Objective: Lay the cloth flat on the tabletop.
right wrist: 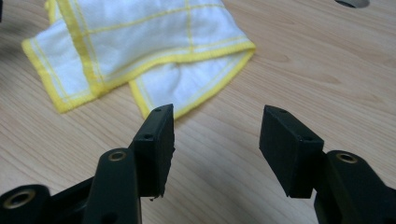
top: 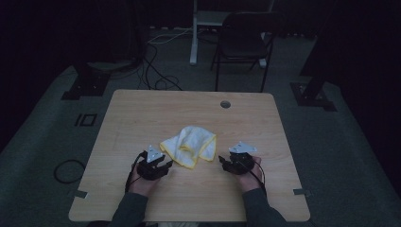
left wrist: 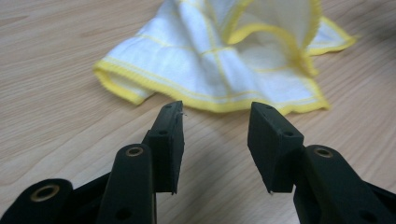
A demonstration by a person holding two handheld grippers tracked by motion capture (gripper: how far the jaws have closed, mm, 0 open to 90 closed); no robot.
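Two grippers flank a crumpled white cloth with yellow edging (top: 189, 145) at centre frame.
Left gripper (left wrist: 215, 126) and right gripper (right wrist: 217, 128) both have spread jaws, empty, over the light wooden surface (top: 189, 198).

The cloth (top: 189, 145) lies crumpled on the counter (top: 142, 113), near the middle of its near half. The left claw (top: 166, 164) sits just left of the cloth and nearer the person, the right claw (top: 222, 162) just right of it. A hole (top: 225, 104) lies in the counter behind the cloth, toward the far edge. A chair (top: 243, 45) stands on the floor beyond the counter.
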